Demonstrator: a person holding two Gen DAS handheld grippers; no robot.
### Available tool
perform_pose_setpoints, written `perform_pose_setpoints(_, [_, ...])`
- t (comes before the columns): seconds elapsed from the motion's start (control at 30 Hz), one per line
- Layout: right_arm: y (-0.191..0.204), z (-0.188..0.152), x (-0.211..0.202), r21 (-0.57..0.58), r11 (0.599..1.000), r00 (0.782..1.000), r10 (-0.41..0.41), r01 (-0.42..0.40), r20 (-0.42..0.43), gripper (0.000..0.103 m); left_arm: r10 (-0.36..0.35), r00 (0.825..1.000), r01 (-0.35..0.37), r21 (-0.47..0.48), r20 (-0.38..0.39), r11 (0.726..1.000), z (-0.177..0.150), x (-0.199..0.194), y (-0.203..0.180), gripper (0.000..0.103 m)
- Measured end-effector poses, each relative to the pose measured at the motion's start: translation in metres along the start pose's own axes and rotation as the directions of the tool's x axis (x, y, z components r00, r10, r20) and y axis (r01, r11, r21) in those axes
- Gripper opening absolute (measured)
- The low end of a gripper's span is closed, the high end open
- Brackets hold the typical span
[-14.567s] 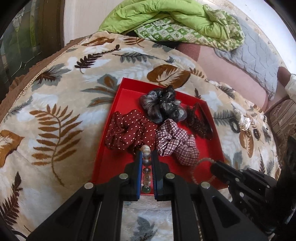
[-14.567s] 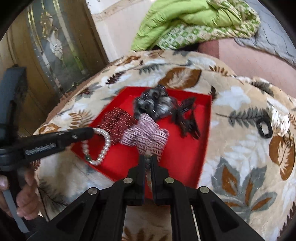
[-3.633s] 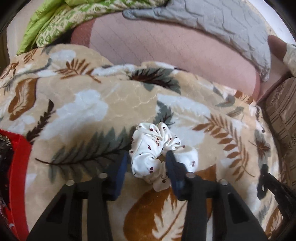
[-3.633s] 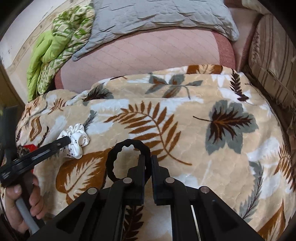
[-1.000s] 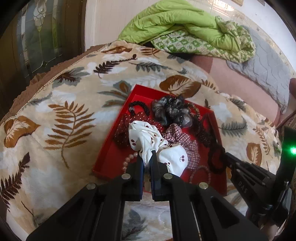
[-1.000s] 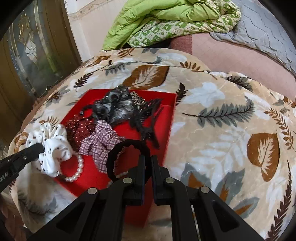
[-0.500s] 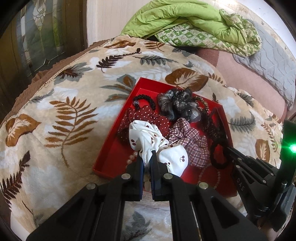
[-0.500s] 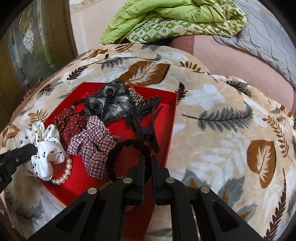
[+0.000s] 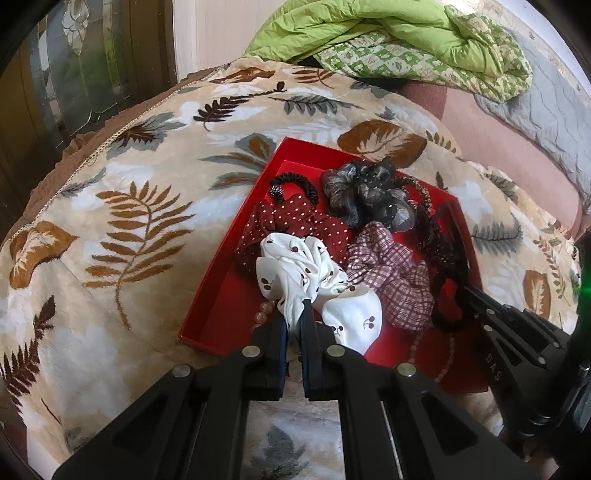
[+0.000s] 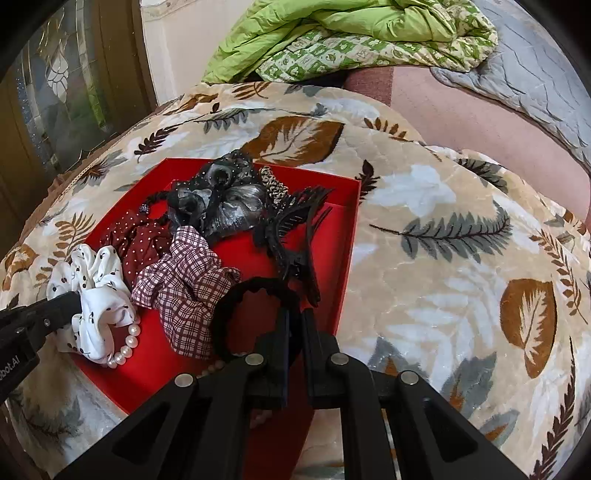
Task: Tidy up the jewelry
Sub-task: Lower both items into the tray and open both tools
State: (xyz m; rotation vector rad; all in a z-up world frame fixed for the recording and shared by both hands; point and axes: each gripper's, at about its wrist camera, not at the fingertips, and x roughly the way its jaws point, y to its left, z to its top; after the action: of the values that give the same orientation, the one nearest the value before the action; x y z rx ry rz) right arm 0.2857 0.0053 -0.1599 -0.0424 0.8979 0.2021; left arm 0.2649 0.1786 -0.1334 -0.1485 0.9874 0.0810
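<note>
A red tray point(image 9: 221, 299) point(image 10: 343, 236) lies on a leaf-print blanket. It holds a maroon dotted scrunchie point(image 9: 295, 225), a plaid scrunchie point(image 9: 391, 269) point(image 10: 184, 273), a grey scrunchie point(image 9: 365, 195) point(image 10: 221, 195), a black claw clip point(image 10: 291, 236), a black hair tie point(image 9: 291, 182) and bead bracelets point(image 10: 123, 350). My left gripper point(image 9: 294, 314) is shut on a white cherry-print scrunchie point(image 9: 299, 273) point(image 10: 92, 291) over the tray's near-left part. My right gripper point(image 10: 293, 314) is shut on a black hair band point(image 10: 255, 291) point(image 9: 443, 295) over the tray's near-right part.
The leaf-print blanket point(image 9: 129, 206) point(image 10: 461, 240) covers a rounded cushion around the tray. A green quilt point(image 9: 388, 33) and a grey quilt point(image 10: 535, 59) lie behind on a pink surface. A dark glass-panelled door point(image 9: 74, 74) stands at the left.
Both grippers have come lower and closer over the tray with their loads. The white scrunchie and the black band now hang just above the tray's front part.
</note>
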Motion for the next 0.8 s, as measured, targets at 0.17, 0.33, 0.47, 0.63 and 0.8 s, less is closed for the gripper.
perform_pose_setpoints(0.17, [0.002, 0.002, 0.003, -0.012, 1.000, 1.000, 0.001, -0.001, -0.014, 0.008, 0.002, 1.000, -0.002, -0.005, -0.015, 1.000, -0.001, 0.005, 0.000, 0.006])
perform_pose_setpoints(0.33, [0.002, 0.001, 0.003, -0.012, 1.000, 1.000, -0.006, 0.005, -0.012, 0.008, 0.030, 1.000, -0.030, 0.007, -0.003, 1.000, 0.000, 0.004, -0.003, 0.011])
perform_pose_setpoints(0.47, [0.000, 0.001, 0.002, -0.002, 1.000, 1.000, -0.001, 0.001, -0.013, 0.009, 0.030, 1.000, -0.030, 0.005, -0.003, 1.000, 0.000, 0.003, -0.003, 0.018])
perform_pose_setpoints(0.63, [-0.004, 0.001, -0.003, 0.024, 0.999, 1.000, 0.029, -0.028, -0.003, 0.027, 0.039, 0.998, -0.039, -0.009, 0.044, 0.999, 0.003, -0.008, 0.000, 0.043])
perform_pose_setpoints(0.8, [0.001, 0.001, -0.008, 0.012, 1.000, 1.000, 0.016, -0.016, 0.003, 0.035, 0.049, 0.994, -0.051, 0.015, 0.094, 0.999, 0.005, -0.019, -0.004, 0.048])
